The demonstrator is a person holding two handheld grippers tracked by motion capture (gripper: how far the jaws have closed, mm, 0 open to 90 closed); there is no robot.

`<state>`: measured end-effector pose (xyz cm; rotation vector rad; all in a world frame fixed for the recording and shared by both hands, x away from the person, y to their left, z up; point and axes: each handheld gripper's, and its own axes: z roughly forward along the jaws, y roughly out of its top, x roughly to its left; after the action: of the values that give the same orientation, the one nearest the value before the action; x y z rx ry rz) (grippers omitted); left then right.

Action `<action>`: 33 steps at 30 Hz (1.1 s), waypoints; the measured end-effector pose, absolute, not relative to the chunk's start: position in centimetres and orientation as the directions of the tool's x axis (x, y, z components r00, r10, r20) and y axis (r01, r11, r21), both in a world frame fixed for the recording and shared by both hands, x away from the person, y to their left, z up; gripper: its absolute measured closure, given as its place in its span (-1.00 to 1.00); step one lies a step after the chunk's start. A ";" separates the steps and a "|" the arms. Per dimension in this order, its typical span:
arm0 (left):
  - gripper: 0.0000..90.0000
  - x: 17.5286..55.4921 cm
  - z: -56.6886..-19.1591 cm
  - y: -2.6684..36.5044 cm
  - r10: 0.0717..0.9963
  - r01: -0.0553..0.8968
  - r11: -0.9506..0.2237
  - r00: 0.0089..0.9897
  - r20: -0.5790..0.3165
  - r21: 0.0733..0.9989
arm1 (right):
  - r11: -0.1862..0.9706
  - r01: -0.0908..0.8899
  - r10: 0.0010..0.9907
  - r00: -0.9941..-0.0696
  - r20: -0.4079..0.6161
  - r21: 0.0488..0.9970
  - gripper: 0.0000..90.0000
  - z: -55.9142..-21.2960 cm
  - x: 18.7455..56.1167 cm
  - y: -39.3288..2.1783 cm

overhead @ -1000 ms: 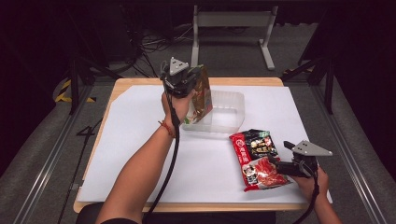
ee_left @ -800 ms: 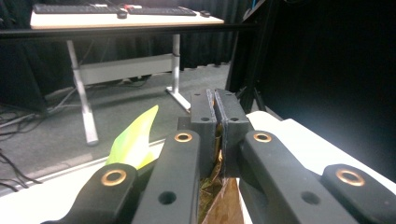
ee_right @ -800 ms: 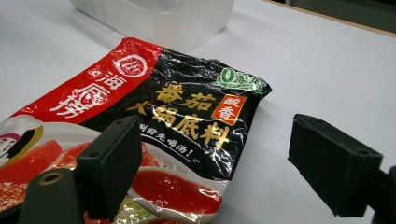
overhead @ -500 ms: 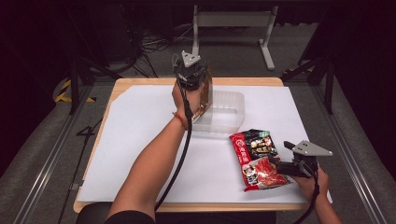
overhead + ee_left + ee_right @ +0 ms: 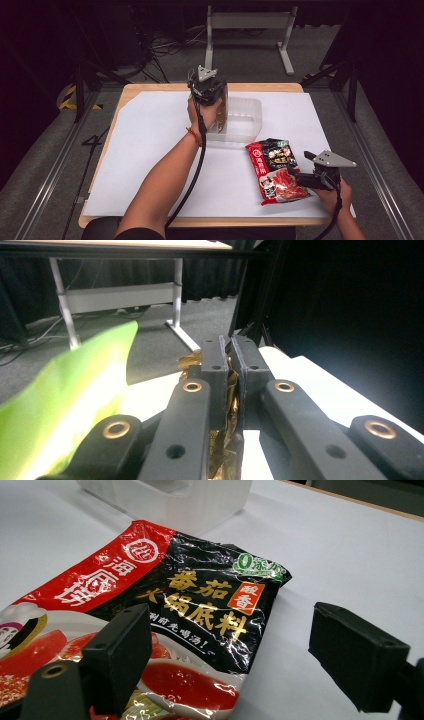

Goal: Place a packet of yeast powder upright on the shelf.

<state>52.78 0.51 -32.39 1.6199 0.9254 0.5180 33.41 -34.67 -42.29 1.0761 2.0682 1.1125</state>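
A clear plastic bin [image 5: 246, 119] stands at the back middle of the white table sheet. My left gripper [image 5: 219, 111] points down at the bin's left end, shut on a green and gold foil packet [image 5: 223, 106]. In the left gripper view the crinkled gold foil [image 5: 231, 390] is pinched between the nearly closed jaws, which have just been opening slightly, and a green flap [image 5: 75, 390] spreads to the left. A red and black sauce packet [image 5: 274, 169] lies flat near the front right. My right gripper [image 5: 296, 176] rests open at its right edge, its jaws wide apart over the packet [image 5: 200, 595].
The white sheet [image 5: 150, 150] covers most of the wooden table. The bin's corner [image 5: 190, 500] shows just beyond the sauce packet. A metal frame [image 5: 250, 30] and cables lie on the floor behind the table; dark rails run along both sides.
My left gripper has carried the green and gold packet to the right and lower, down into the bin's left end. The right gripper and the sauce packet have stayed put.
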 end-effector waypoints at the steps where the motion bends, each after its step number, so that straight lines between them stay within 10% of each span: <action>1: 0.89 52.7 -32.5 0.5 0.789 0.293 -0.053 0.598 -0.140 0.955 | 0.336 0.389 0.845 -0.527 -0.092 0.858 -0.60 -42.3 33.4 -34.7; 33: 0.81 50.3 -33.8 1.8 0.705 0.234 -0.165 0.707 -0.052 0.958 | 0.342 0.391 0.844 -0.528 -0.096 0.855 -0.60 -42.3 33.4 -34.6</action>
<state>50.29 1.77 -33.78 1.7283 0.7540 0.4940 33.42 -34.60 -42.31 1.0757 2.0727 1.1047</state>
